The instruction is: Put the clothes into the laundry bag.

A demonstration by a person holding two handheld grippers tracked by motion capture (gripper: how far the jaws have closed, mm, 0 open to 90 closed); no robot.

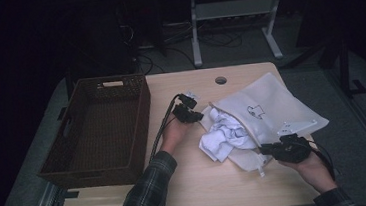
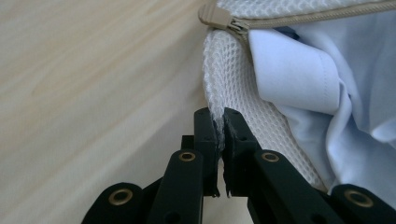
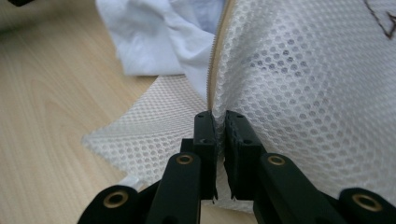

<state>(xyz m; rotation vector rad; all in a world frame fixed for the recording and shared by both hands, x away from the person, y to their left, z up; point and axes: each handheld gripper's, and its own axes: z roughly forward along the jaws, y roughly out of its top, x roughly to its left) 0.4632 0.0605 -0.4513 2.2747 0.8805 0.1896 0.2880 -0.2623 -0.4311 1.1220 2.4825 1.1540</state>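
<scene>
**2 tools pinch the open edge of a mesh bag**

A white mesh laundry bag (image 1: 267, 110) lies on the right half of the bench (image 1: 198, 187), reaching toward the right edge. Its zipped mouth faces left and is open, and a pale blue-white garment (image 1: 219, 137) spills out of it onto the wood.

The left tool (image 1: 188, 111) sits near the middle of the bench, at the far end of the bag's mouth. In the left gripper view its 2 black jaws are closed almost together with a fold of mesh (image 2: 224, 88) caught between them, just below the beige zipper pull (image 2: 215, 15). The garment (image 2: 299, 70) lies inside the bag, right of the pinched rim.

The right tool (image 1: 270, 149) is at the near end of the mouth, toward the bench's front right. In the right gripper view its jaws are likewise pressed nearly shut, clamped on the mesh edge (image 3: 215, 105) where the zipper tape (image 3: 215, 56) runs up. The bag's upper layer rises to the right of the jaws, and the lower layer lies flat on the bench to the left.

A dark woven basket (image 1: 100, 130) stands on the left side of the bench, overhanging its left edge, well apart from the bag.
</scene>
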